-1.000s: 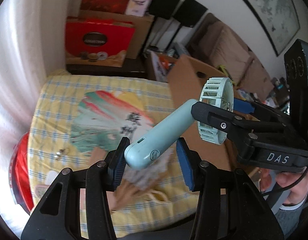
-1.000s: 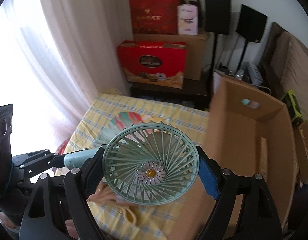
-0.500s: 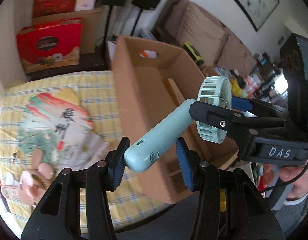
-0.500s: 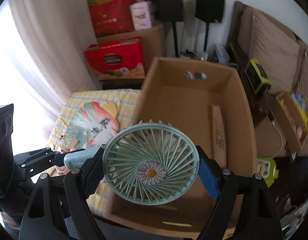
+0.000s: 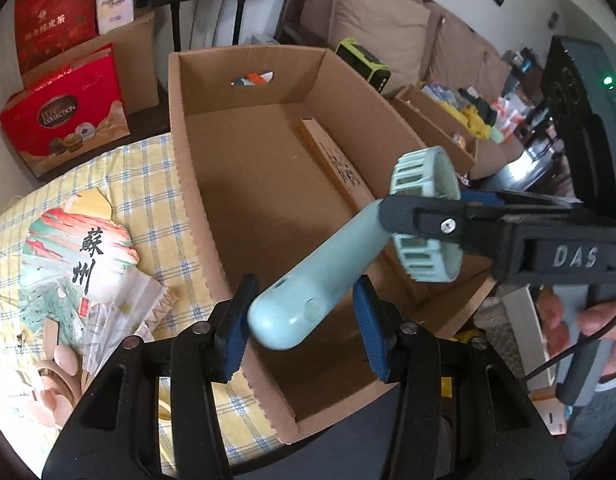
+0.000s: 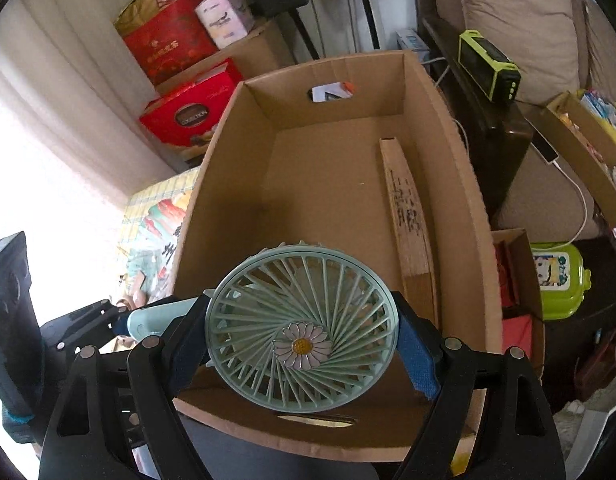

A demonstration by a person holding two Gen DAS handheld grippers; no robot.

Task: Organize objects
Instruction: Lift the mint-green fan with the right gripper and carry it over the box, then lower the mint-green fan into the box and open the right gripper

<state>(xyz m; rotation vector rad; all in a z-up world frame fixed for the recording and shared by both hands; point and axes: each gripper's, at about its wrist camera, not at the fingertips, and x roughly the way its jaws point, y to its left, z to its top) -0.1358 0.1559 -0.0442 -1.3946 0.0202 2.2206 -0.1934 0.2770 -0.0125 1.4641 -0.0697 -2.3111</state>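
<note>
A mint-green handheld fan [image 5: 323,276] with a daisy on its grille [image 6: 304,336] hangs above the open cardboard box [image 5: 188,152]. My right gripper [image 6: 304,340] is shut on the fan's round head. The fan's handle end lies between the pads of my left gripper [image 5: 304,320]; the left pad touches it and a gap shows on the right side. The box [image 6: 455,184] holds a flat wooden slat [image 6: 411,224] along its right wall.
The box stands beside a yellow checked cloth [image 5: 148,184] carrying a painted paper fan [image 5: 76,264] and pink items [image 5: 48,384]. Red gift boxes [image 5: 64,116], a sofa [image 5: 379,32], a green lunch box [image 6: 559,280] and other cartons surround it.
Both grippers have carried the fan rightwards from over the checked cloth to above the open cardboard box. The hold on the fan looks the same.
</note>
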